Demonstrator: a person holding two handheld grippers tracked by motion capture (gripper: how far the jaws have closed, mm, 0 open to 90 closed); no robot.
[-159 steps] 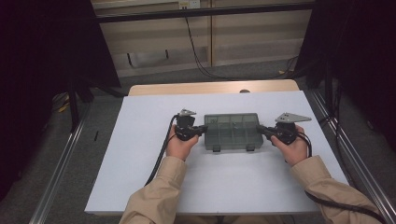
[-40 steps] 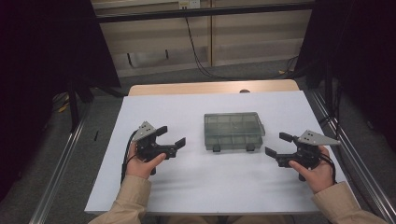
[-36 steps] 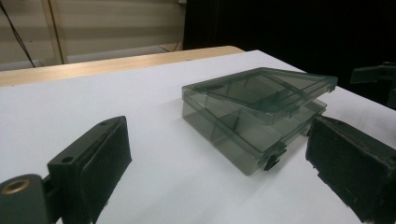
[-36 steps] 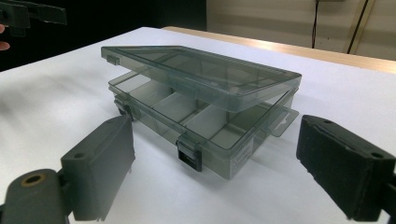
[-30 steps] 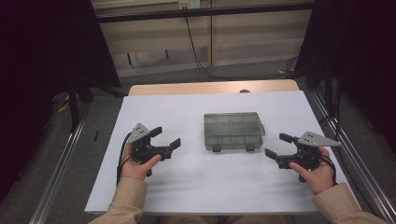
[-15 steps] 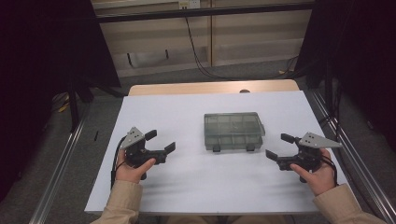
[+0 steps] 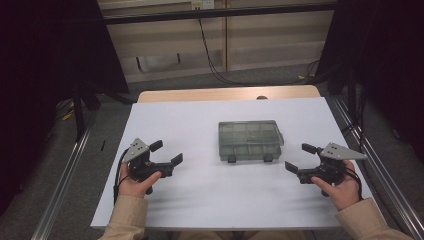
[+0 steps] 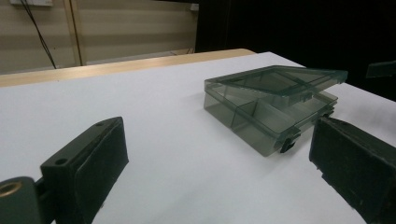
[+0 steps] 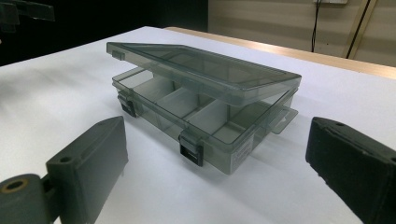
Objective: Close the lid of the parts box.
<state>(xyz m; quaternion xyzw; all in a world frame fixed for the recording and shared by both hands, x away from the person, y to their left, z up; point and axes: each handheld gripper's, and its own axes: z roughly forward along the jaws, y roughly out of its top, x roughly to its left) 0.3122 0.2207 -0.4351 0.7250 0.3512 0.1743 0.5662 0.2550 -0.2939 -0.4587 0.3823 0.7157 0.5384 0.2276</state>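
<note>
A smoky clear plastic compartment box (image 7: 250, 140) lies in the middle of the white table, with two dark latches on its front edge. Its lid rests slightly ajar, as the right gripper view shows on the box (image 9: 205, 107) and the left gripper view on the box (image 8: 275, 105). My left gripper (image 7: 164, 153) stands open at the left, well apart from the box, jaws empty. My right gripper (image 7: 301, 158) stands open just right of the box's front corner, holding nothing.
The white table top (image 7: 200, 125) ends in a wooden strip (image 7: 225, 93) at the far edge. Metal rails (image 7: 65, 175) run along both sides of the table. Cables (image 7: 215, 60) hang on the wall behind.
Both grippers let go of the box ends and drew apart. Over the last second the left gripper slid further left and nearer the person; the right one barely moved.
</note>
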